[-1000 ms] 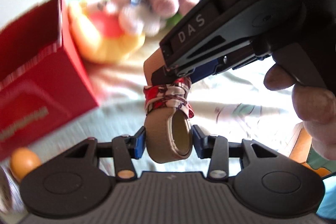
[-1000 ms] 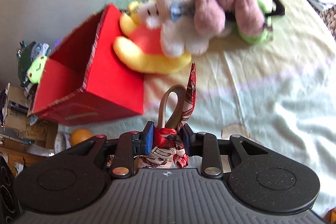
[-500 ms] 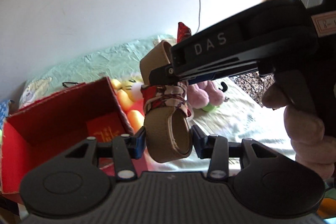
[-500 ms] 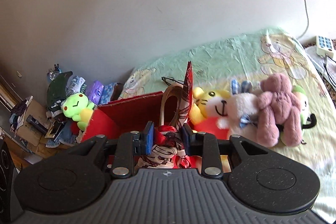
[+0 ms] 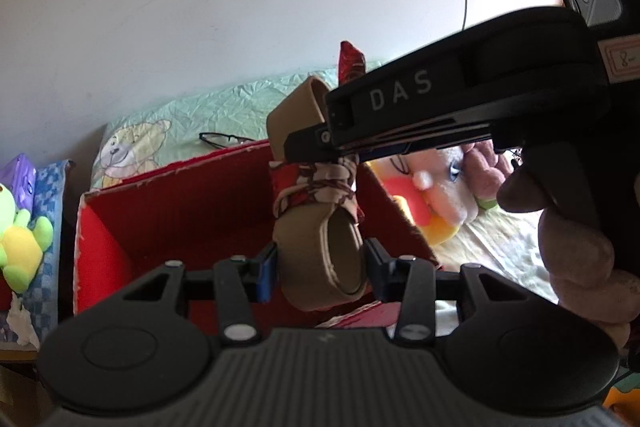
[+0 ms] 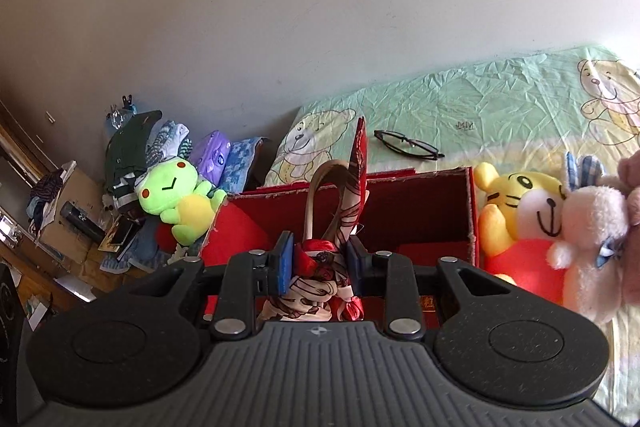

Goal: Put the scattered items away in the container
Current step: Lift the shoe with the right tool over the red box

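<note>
The red box (image 6: 424, 223) stands open-topped on the bed (image 6: 500, 99), its frayed cardboard rim running level, its inside mostly bare. Above that opening both tongs hold one tan strap (image 5: 320, 259) bound with a red patterned scarf (image 5: 316, 187). The left tongs (image 5: 320, 267) are clamped on the strap's lower loop; the right tongs (image 6: 318, 263) are clamped on the scarf knot, the upper loop and a scarf tip rising past them. In the left view the right tongs come in from the right, gripped by a hand (image 5: 576, 251), and cover part of the box's right wall.

Close against that wall lie plush toys: a yellow tiger (image 6: 516, 211), then a white bunny (image 6: 588, 239) pressed to it, with a mauve one at the picture's edge. Glasses (image 6: 406, 145) lie on the sheet behind the box, apart from it. A green frog (image 6: 176, 199) sits left of the box, off the bed's end, amid piled clutter.

The strap is smooth and stiff, curled into loops; the scarf is glossy and crumpled. The bear-printed sheet is creased, the toys furry.
</note>
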A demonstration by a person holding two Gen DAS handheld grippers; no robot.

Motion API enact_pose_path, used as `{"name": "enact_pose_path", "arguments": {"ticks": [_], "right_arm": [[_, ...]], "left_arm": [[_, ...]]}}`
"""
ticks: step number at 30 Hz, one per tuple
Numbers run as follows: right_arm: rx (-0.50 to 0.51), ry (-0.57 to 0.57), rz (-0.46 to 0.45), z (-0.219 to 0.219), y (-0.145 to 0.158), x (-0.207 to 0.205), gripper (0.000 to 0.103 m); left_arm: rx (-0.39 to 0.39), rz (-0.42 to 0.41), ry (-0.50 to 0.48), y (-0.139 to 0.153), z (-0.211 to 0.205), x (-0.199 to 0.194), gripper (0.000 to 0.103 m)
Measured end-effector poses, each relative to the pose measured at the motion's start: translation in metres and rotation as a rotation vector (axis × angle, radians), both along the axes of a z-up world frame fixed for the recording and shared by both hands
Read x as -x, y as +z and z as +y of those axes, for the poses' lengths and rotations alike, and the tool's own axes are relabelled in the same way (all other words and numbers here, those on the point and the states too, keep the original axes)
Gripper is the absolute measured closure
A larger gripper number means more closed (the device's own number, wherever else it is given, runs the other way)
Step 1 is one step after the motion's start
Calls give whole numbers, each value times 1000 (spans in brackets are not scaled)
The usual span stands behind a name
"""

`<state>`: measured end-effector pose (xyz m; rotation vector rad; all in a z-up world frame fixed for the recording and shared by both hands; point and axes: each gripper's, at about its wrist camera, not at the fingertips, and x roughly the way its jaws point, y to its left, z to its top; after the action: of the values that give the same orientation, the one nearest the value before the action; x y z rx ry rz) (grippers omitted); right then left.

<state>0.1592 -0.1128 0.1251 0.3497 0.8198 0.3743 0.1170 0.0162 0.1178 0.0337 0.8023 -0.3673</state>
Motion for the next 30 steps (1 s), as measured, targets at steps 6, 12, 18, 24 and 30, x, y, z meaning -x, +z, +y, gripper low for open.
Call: {"name": "enact_pose_path", "arguments": {"ticks": [6, 12, 18, 24, 30], "right_arm": [[62, 59, 147, 24, -31, -39, 73], [136, 163, 288, 37, -59, -69, 73], [165, 200, 360, 40, -80, -83, 73], [265, 222, 382, 48, -99, -88, 72], [217, 178, 403, 39, -103, -84, 72]], "left_arm": [[-10, 127, 18, -38, 17, -29, 59], [42, 304, 62, -73, 28, -59, 59], [53, 436, 99, -97, 25, -80, 58], [44, 540, 97, -120, 15, -95, 58], [56, 565, 77, -129, 13, -96, 60]]}}
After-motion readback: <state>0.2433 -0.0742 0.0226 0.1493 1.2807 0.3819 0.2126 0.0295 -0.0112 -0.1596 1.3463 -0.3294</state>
